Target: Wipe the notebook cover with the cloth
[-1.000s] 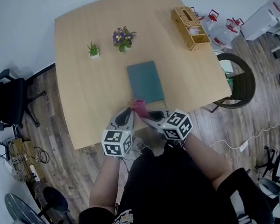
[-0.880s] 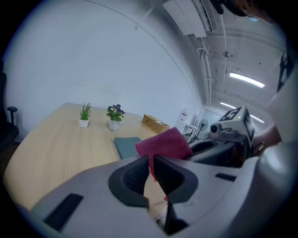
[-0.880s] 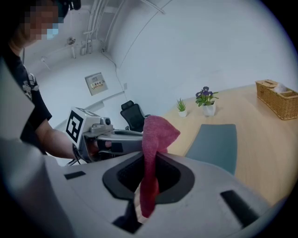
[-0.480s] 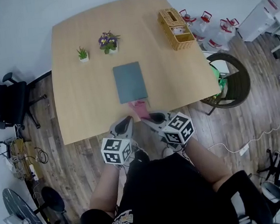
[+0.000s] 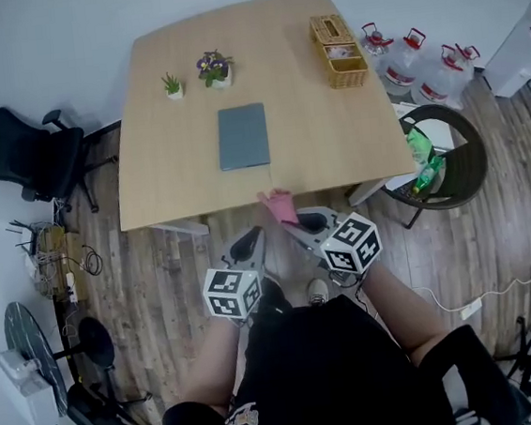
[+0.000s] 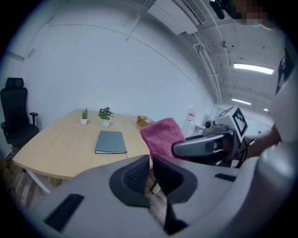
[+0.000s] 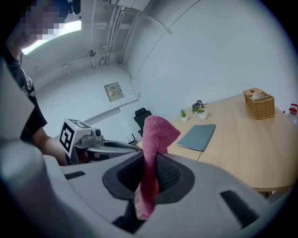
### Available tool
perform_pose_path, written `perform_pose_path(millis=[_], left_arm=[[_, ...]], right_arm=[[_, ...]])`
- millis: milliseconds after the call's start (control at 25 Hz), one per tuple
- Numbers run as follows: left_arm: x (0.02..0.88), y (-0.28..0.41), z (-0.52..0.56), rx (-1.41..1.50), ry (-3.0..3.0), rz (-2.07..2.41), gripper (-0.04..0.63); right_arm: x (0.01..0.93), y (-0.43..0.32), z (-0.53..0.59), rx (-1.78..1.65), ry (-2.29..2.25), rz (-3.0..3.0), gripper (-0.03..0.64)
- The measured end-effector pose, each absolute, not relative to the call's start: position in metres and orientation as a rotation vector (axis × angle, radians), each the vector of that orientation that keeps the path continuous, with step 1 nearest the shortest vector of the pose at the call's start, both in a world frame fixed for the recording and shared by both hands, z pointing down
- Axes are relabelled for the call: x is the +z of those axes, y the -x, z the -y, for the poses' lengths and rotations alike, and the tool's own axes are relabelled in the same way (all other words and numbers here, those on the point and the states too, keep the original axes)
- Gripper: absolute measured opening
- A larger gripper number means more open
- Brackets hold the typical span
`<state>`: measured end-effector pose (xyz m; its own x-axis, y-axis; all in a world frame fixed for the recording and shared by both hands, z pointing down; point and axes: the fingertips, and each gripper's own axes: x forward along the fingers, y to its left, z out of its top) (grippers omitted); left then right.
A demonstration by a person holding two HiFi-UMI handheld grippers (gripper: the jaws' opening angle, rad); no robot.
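The person has backed away from the light wooden table [image 5: 169, 174]. A second ago both grippers hung over its near edge; now the left gripper [image 5: 256, 234] and the right gripper [image 5: 292, 221] are clear of it, above the plank floor [image 5: 172, 268]. The pink terry cloth [image 5: 279, 205] was then just beside the near edge of the flat grey-blue notebook [image 5: 242, 136]. It is now at the table's near edge, well apart from the notebook. The left gripper's jaws have closed together, with nothing between them.

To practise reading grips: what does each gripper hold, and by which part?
The right gripper pinches the pink cloth near its lower end; the left gripper is shut on nothing.
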<state>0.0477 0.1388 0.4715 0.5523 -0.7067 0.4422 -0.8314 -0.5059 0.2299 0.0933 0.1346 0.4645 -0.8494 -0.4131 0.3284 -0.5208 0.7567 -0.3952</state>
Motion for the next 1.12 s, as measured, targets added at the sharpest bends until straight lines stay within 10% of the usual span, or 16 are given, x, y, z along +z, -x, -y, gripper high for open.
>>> perform_pose_path(millis=[1120], left_arm=[[0.438, -0.029, -0.196, 0.300, -2.330, 1.447, 0.018]], right_arm=[[0.439, -0.084, -0.185, 0.637, -0.646, 2.802, 0.057]])
